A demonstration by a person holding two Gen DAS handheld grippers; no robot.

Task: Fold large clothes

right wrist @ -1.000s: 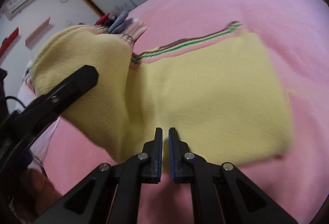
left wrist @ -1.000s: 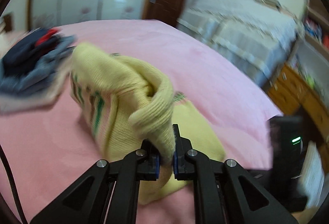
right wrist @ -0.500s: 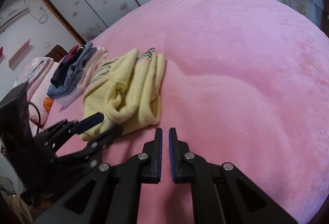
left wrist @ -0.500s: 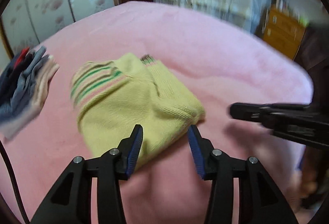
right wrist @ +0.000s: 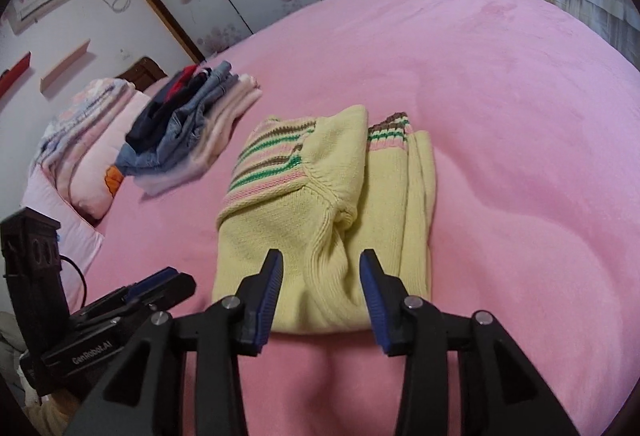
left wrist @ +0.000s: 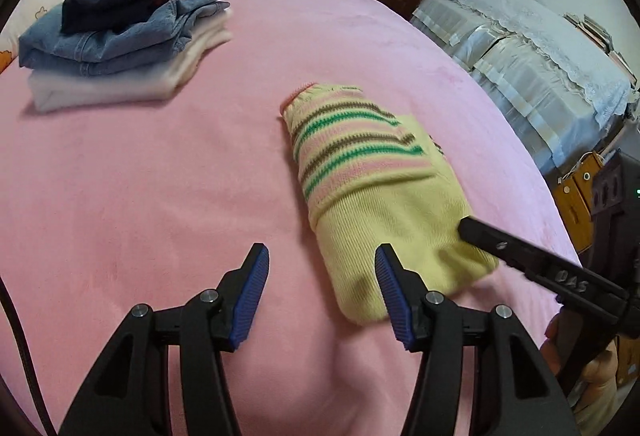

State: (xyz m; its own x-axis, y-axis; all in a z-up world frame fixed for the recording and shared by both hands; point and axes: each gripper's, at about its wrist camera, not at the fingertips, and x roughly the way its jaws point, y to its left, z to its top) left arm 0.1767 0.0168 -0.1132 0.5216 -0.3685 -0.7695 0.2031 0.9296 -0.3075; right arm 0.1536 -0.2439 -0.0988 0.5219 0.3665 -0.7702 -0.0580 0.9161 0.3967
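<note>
A yellow knitted sweater (left wrist: 380, 192) with pink, green and brown stripes lies folded into a compact packet on the pink bedspread (left wrist: 160, 176). My left gripper (left wrist: 320, 264) hovers just before its near left corner. Its jaws are opening, with only bedspread between them. In the right wrist view the sweater (right wrist: 320, 204) sits straight ahead. My right gripper (right wrist: 322, 268) is at the sweater's near edge with its jaws opening. That folded edge shows between the fingers, but the pads do not press it. One right finger (left wrist: 520, 256) reaches over the sweater's near right corner.
A stack of folded clothes (left wrist: 120, 32), denim and dark items on pale ones, sits at the far left of the bed. Pillows (right wrist: 88, 156) lie beyond it. A second bed with a white cover (left wrist: 540, 68) and a wooden cabinet (left wrist: 576, 204) stand to the right.
A second ago the left gripper was shut on a lifted fold of the sweater. Now the sweater lies folded flat, both grippers have let go, and the right jaws have just parted.
</note>
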